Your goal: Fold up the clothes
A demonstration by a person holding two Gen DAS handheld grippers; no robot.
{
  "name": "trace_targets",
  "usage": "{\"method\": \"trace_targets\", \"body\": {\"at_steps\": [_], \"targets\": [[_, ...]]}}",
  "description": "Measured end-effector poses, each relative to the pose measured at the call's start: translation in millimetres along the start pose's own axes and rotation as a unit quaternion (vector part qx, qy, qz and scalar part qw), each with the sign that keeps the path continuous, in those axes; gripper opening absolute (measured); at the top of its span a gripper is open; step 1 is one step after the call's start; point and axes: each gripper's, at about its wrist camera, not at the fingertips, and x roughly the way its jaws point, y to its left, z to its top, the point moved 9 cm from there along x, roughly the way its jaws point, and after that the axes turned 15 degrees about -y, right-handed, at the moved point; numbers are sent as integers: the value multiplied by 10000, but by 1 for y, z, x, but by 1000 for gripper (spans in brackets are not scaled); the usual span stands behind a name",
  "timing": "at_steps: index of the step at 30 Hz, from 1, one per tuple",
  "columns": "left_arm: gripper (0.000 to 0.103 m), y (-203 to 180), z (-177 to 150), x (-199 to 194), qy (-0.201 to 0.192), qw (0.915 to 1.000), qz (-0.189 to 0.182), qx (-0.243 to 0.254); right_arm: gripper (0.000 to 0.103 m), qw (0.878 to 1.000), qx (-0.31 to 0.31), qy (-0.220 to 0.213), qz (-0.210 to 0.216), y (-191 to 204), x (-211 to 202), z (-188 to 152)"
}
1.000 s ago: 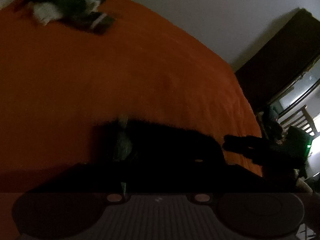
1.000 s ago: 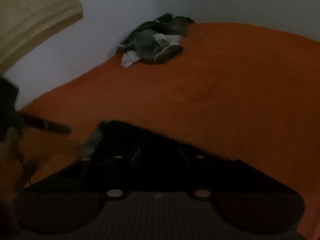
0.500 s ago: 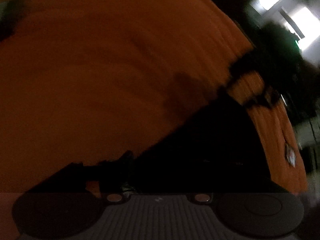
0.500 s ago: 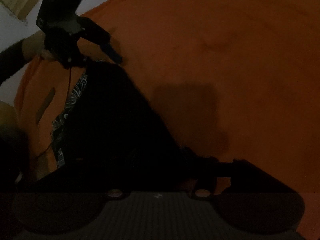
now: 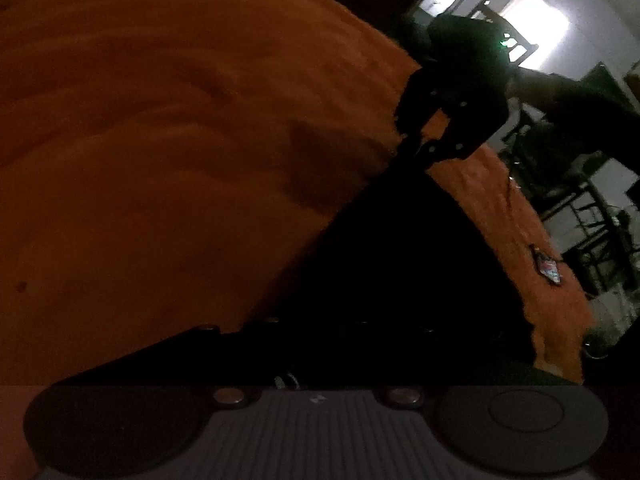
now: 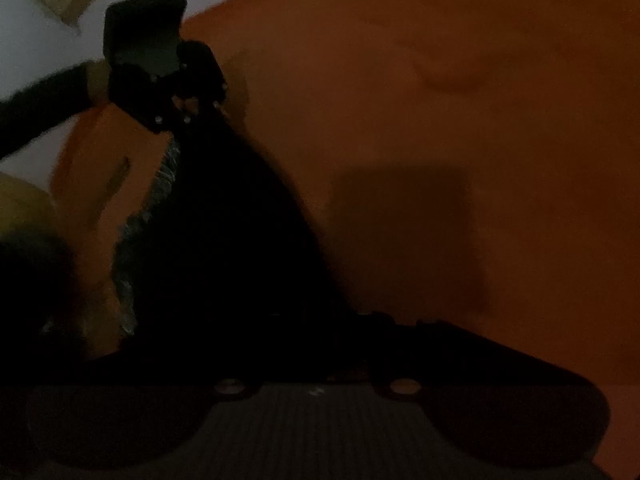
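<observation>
what could go wrong: the black cloth (image 5: pixel 400 280) could slip out. the left gripper (image 6: pixel 188 120) and the right gripper (image 5: pixel 416 148) have both just been closing, and each looks pinched on only a small bit of the cloth's edge. if the person lifts fast or pulls the two ends too far apart, a thin pinch like that may let go, and that end would drop onto the bed (image 5: pixel 160 160) in a heap. a gripper may also have caught the bed's orange cover along with the cloth. it is too dark to tell. if so, the cover would come up too and spoil the fold. the cloth is black and the room is dim, so its edges are hard to see, and the fold could come out crooked. the patterned trim (image 6: pixel 132 260) along one side could help to line it up.

where the cloth is: it lies on the bed, near the bed's front edge, stretched in a long dark strip. one end is clamped in the left gripper, just above the bed. the other end is clamped in the right gripper, also low over the bed. the middle rests on the bed between them. both grippers are closed down on cloth, not apart.
</observation>
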Motion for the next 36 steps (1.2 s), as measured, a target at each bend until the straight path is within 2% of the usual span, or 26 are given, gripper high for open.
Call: {"method": "trace_targets", "body": {"at_steps": [4, 6, 7, 9, 11, 13, 16, 17, 18, 20, 21, 23, 24, 26, 28, 30, 31, 32, 36], "targets": [[13, 6, 0, -6, 44, 9999, 107, -67, 14, 9996, -104, 176, -188, -6, -4, -3], [28, 10, 0, -7, 128, 9994, 321, 11, 21, 9985, -215, 293, -420, -8, -8, -5], [31, 13, 1, -10, 188, 9988, 451, 30, 33, 9975, -231, 269, -607, -10, -13, -6], [35, 17, 6, -20, 167, 9978, 638, 40, 37, 9949, -243, 188, -963, -13, -25, -6], [35, 19, 14, -31, 39, 9964, 842, 0, 37, 9922, -214, -245, -1207, -2, -41, -1], [35, 15, 21, -47, -206, 9942, 1059, 46, 37, 9854, -122, -894, -1444, 22, -55, 4], [38, 1, 31, -72, -642, 9878, 1413, -136, 36, 9672, 265, -1694, -1875, 66, -64, -5], [38, -12, 34, -76, -821, 9855, 1469, -213, 35, 9600, 333, -1856, -2070, 80, -62, -13], [42, -24, 36, -81, -1000, 9828, 1525, -290, 34, 9523, 439, -1937, -2316, 92, -57, -24], [49, -51, 36, -78, -1261, 9765, 1687, -455, 17, 9382, 782, -1905, -2783, 110, -44, -54], [58, -63, 31, -72, -1345, 9730, 1793, -551, 16, 9302, 946, -1914, -2985, 115, -40, -68], [59, -82, 14, -55, -1444, 9651, 2043, -771, 16, 9152, 1293, -1903, -3307, 125, -32, -98], [58, -88, 4, -45, -1454, 9619, 2155, -847, 15, 9126, 1528, -1829, -3323, 125, -28, -113], [55, -83, -30, -29, -1138, 9575, 2437, -1044, 19, 8957, 2024, -1719, -3566, 123, -29, -141], [48, -72, -64, -25, -771, 9513, 2621, -1429, 20, 8852, 2379, -1873, -3531, 124, -41, -153], [47, -70, -84, -44, -846, 9443, 2661, -1743, 21, 8797, 2512, -2206, -3381, 129, -57, -154], [48, -74, -87, -55, -873, 9434, 2662, -1775, 24, 8777, 2519, -2412, -3287, 133, -64, -150], [52, -79, -91, -66, -920, 9424, 2663, -1803, 32, 8752, 2587, -2608, -3149, 135, -69, -146], [53, -105, -99, -88, -1187, 9389, 2606, -1908, 52, 8572, 3118, -3083, -2700, 131, -72, -129]]}}
